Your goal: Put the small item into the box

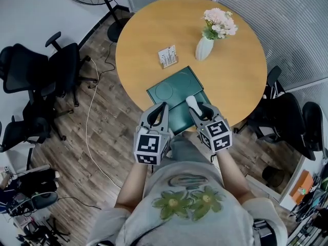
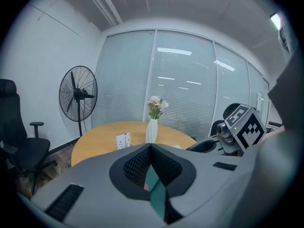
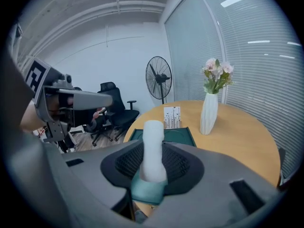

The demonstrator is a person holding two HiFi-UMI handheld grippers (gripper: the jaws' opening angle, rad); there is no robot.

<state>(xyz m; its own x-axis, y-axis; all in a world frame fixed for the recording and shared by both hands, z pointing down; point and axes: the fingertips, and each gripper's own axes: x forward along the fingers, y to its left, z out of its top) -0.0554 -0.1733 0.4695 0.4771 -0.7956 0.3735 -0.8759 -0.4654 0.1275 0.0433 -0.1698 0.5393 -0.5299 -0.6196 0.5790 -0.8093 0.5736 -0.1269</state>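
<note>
Pinching the small item (image 3: 153,132) upright between its pads, the right gripper (image 3: 153,146) hovers over the near end of the dark green box (image 1: 174,88). The item is white and smooth, round-topped and slightly waisted. Beside it, the left gripper (image 2: 151,147) has its jaws pressed together on nothing. The box lies flat on a round wooden table (image 1: 241,81), with a white vase (image 1: 204,48) of pink flowers and a card stand (image 1: 167,56) beyond. Black office chairs (image 1: 31,70) and a fan (image 2: 77,94) stand nearby.

A round wooden table (image 1: 241,70) carries a flat green box (image 1: 174,88) at its near edge, a small card stand (image 1: 167,56) farther back, and a white vase (image 1: 204,48) of pink flowers (image 1: 220,22) to the stand's right.
</note>
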